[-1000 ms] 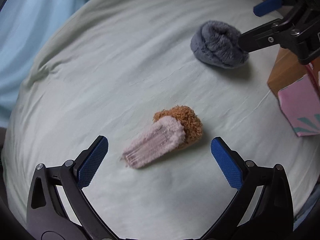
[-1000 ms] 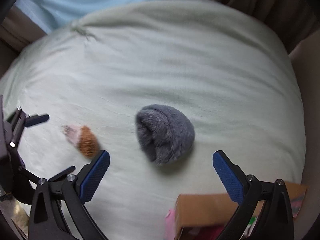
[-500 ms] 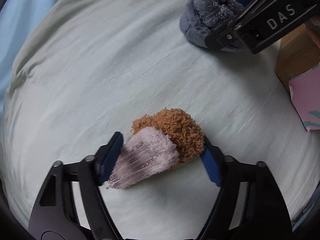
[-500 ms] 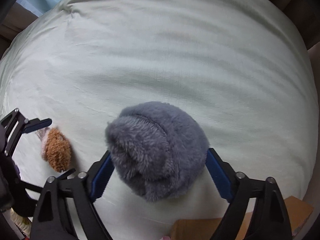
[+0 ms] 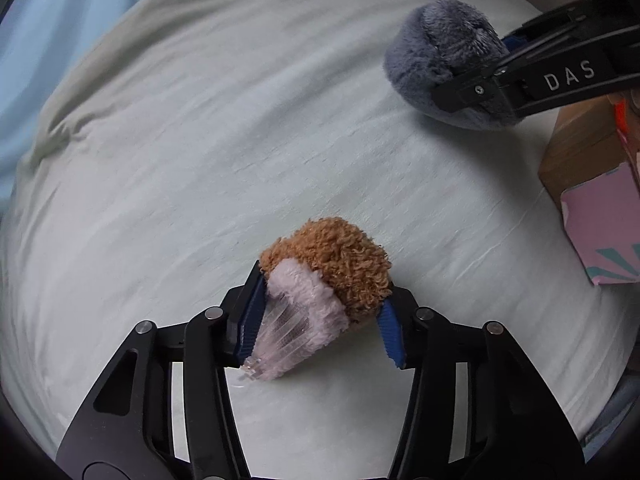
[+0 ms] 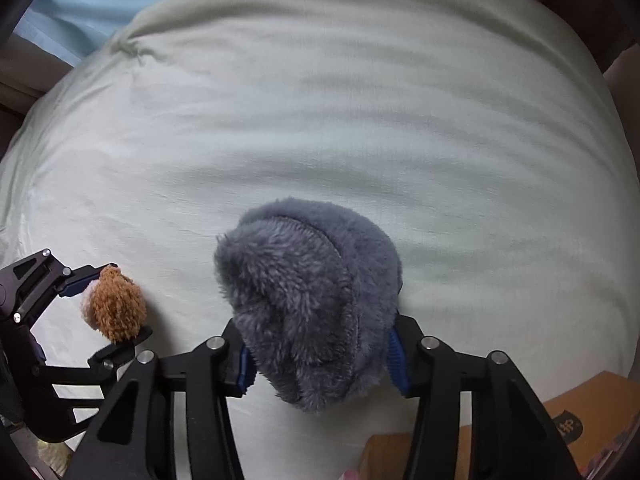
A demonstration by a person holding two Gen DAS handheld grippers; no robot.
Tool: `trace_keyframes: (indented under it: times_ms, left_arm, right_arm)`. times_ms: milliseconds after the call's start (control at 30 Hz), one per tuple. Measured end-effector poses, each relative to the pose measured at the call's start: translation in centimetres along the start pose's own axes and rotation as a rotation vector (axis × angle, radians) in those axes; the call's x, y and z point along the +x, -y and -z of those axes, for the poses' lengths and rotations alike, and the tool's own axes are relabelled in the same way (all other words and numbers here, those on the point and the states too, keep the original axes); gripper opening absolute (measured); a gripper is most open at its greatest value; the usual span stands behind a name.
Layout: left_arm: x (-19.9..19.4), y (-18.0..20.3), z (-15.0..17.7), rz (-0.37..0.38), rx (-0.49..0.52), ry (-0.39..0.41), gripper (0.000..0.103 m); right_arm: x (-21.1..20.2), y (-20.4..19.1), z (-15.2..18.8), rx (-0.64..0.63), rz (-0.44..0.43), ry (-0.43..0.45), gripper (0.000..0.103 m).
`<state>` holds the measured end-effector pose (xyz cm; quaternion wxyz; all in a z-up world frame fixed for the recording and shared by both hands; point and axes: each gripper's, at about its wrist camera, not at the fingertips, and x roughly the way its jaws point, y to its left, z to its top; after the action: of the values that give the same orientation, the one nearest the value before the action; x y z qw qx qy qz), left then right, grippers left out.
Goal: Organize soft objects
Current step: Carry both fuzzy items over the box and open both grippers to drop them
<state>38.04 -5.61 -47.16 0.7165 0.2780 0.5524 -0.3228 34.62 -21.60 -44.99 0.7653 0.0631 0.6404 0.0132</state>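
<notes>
Now left tongs [image 5: 320, 320] clamp brown-pink sock [image 5: 320, 280], right tongs [image 6: 320, 360] grey plush [image 6: 308, 300], mid-bedsheet [image 6: 360, 120]

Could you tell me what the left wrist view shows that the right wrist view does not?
Only the left wrist view shows the pink patterned box and the pink ribbed end of the brown plush. Only the right wrist view shows the brown curtain. Both show the grey plush, the pale green bedding and the cardboard box, with the left hand-held gripper and right hand-held gripper each closed on a plush.
</notes>
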Motion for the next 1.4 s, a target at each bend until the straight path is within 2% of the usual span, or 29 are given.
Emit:
trace_keyframes:
  times_ms: [267,400,667,933,1133,1400]
  left_arm:
    - [-5.1,-0.6,0.4,0.007,-0.072,0.055,0.045]
    - [-9.4,0.0,1.0,0.001,-0.102,0.1,0.045]
    - [-19.0,1.6,2.7,0.006,-0.162,0.198,0.045]
    - [-27.1,6.5,3.3,0.003,-0.118,0.291,0.045]
    - [-30.2,11.1,2.4,0.013,-0.08,0.348,0.045]
    - [-33.1,18.7,-0.2,0.02,-0.063,0.391,0.045]
  right_arm:
    - [-5.9,-0.4,1.2,0.024,-0.038,0.089,0.047]
    - [-9.7,-1.6,2.0,0.022,-0.049,0.135,0.047]
    - [-18.2,-3.3,5.8,0.042,-0.07,0.24,0.047]
    - [-26.2,-2.2,12.1,0.097,-0.06,0.327,0.047]
    - [-30.0,0.1,16.9,0.142,-0.003,0.358,0.047]
    - [-33.0,6.1,21.7,0.201,0.037,0.367,0.047]
